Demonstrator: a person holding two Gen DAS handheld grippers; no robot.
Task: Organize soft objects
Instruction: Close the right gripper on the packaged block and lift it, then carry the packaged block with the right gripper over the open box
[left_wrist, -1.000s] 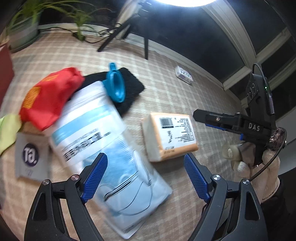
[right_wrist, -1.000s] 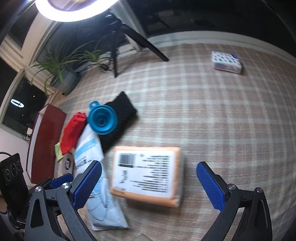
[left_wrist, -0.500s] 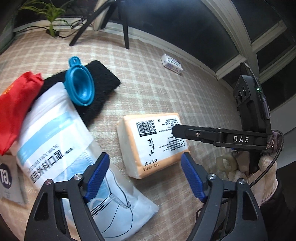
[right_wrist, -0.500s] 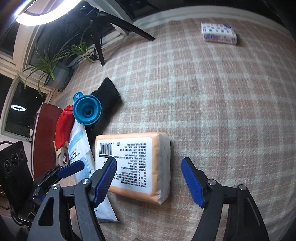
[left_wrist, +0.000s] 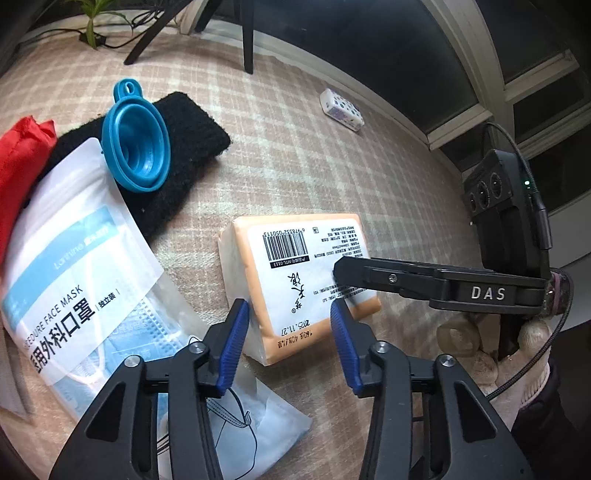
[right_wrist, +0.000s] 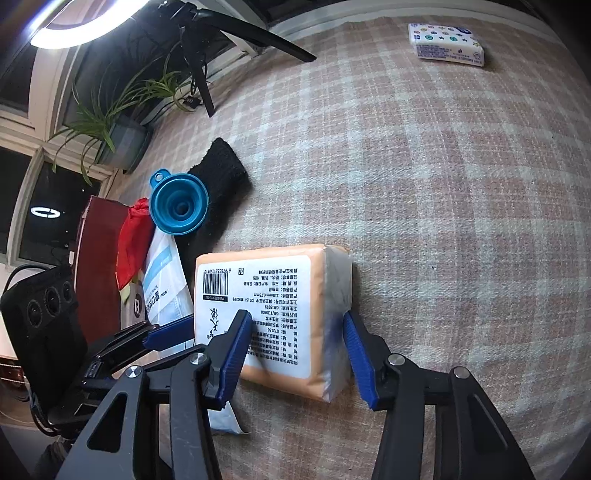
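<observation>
The tissue pack (right_wrist: 273, 314) is wrapped in smooth, slightly glossy plastic film with a paper-like white label. The checked cloth (right_wrist: 424, 184) under it looks woven and matt. The funnel (left_wrist: 136, 147) is smooth blue plastic; the black cloth (left_wrist: 188, 147) looks rough and fuzzy.

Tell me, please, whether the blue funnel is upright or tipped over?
Tipped: the blue funnel lies on its side across the black cloth.
</observation>
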